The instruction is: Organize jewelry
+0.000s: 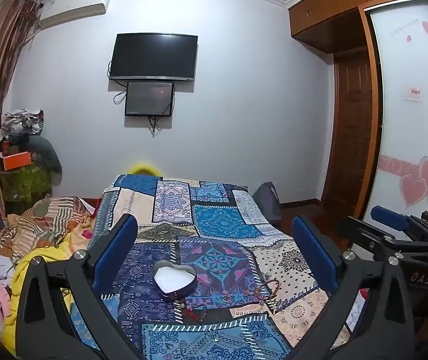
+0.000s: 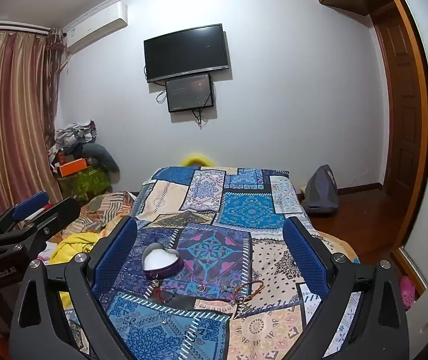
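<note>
A heart-shaped box (image 1: 175, 280) with a white lining lies open on the patchwork bedspread (image 1: 223, 222). Just in front of it lie a red cord piece (image 1: 196, 312), a small ring (image 1: 227, 297) and a brown braided bracelet (image 1: 269, 287). My left gripper (image 1: 217, 252) hovers over them, open and empty. In the right wrist view the box (image 2: 161, 262), red cord (image 2: 166, 295), ring (image 2: 201, 288) and bracelet (image 2: 250, 290) sit below my right gripper (image 2: 211, 255), which is also open and empty. Each gripper shows at the edge of the other's view.
Crumpled blankets and clothes (image 1: 43, 231) pile up at the left of the bed. A stack of boxes and laundry (image 2: 79, 162) stands in the far corner by the curtain. A grey bag (image 2: 322, 192) rests on the wooden floor at right, near the wardrobe (image 1: 409, 120).
</note>
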Tool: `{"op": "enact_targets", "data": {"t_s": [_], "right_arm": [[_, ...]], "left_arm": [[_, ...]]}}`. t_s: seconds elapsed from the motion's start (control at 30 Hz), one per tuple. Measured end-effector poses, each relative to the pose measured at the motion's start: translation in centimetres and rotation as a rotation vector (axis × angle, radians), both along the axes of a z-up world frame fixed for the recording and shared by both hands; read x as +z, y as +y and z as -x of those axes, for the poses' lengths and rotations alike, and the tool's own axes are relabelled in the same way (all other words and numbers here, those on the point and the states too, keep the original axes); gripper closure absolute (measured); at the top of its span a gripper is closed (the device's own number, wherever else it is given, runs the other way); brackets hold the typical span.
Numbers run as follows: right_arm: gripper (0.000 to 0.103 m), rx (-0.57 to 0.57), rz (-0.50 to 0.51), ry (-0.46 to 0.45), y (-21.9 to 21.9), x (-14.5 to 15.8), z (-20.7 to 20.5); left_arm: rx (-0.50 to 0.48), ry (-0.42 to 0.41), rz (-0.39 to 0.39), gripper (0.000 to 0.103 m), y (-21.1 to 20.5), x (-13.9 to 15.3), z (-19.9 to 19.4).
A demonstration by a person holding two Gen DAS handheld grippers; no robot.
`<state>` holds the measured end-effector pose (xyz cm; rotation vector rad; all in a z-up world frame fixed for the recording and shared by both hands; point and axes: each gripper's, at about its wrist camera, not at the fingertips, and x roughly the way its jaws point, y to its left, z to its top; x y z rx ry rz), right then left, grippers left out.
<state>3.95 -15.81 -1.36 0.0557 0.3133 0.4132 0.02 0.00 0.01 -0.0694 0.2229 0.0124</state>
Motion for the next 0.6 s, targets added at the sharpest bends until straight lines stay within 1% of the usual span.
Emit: {"op": "enact_targets", "data": {"t_s": [0.27, 0.3, 0.47, 0.6], "right_arm": [[0.006, 0.001, 0.002, 0.001, 0.07, -0.08, -0.11], [0.006, 0.002, 0.003, 0.001, 0.04, -0.15, -0.19], [0.006, 0.002, 0.005, 0.002, 0.24, 0.29, 0.22], [0.006, 0.003, 0.006, 0.002, 0.24, 0.25, 0.18]], "left_arm": [[0.002, 0.008, 0.002, 0.0, -0.24, 0.03, -0.6], [0.009, -0.004, 0.002, 0.0, -0.01, -0.2, 0.28], [0.009, -0.003, 0.009, 0.0, 0.12, -0.21, 0.33], [0.011, 0.004, 0.018, 0.0, 0.72, -0.94, -0.18]]}}
